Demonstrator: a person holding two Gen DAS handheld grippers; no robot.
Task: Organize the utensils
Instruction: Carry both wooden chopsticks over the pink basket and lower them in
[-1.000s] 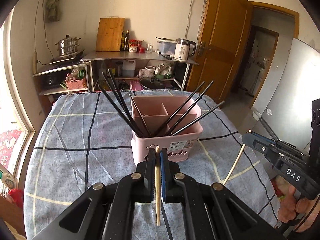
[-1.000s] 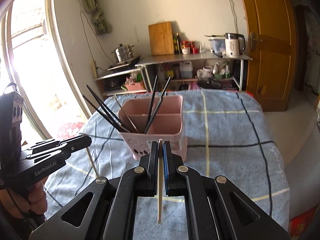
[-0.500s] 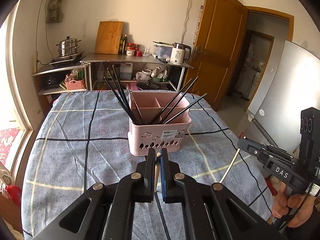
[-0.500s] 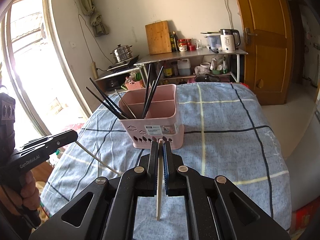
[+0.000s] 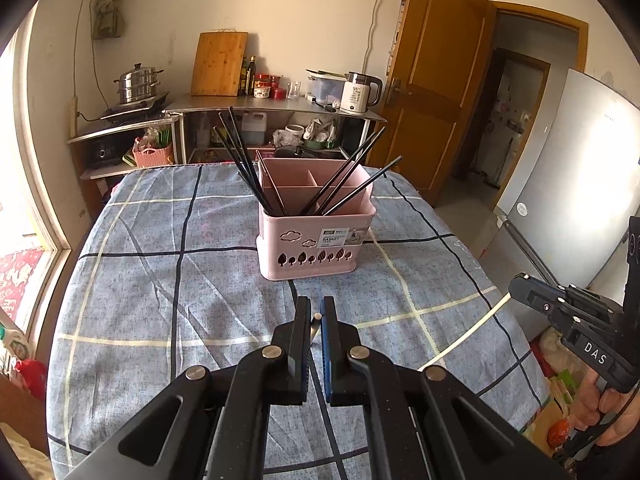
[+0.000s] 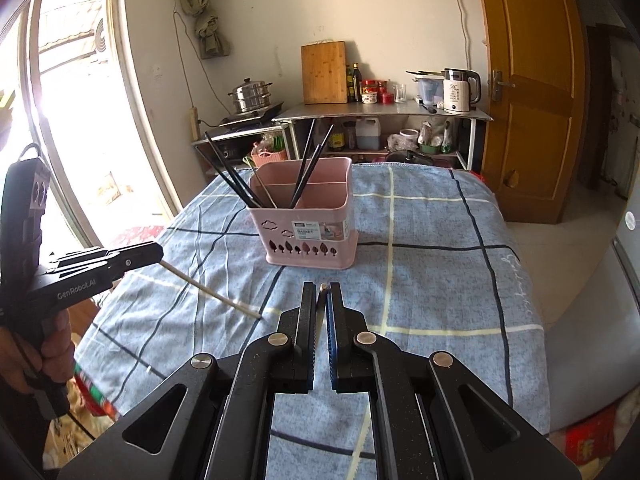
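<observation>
A pink utensil basket (image 5: 316, 240) stands on the blue checked tablecloth (image 5: 160, 280), with several black chopsticks (image 5: 244, 164) leaning out of its front compartments. It also shows in the right wrist view (image 6: 308, 228). My left gripper (image 5: 315, 312) is shut on a pale wooden chopstick (image 5: 316, 322), well short of the basket; the same chopstick shows slanting down in the right wrist view (image 6: 212, 292). My right gripper (image 6: 322, 294) is shut on another pale chopstick (image 6: 322, 300), which appears in the left wrist view (image 5: 464, 340) hanging down toward the cloth.
A metal shelf unit (image 5: 280, 108) with a kettle, jars and a cutting board stands behind the table. A wooden door (image 5: 436, 92) is at the right, a fridge (image 5: 580, 184) beside it, and a bright window (image 6: 72, 120) at the left.
Both grippers have pulled back from the basket toward the table's near edge, each still holding its pale chopstick. The basket now looks farther away.
</observation>
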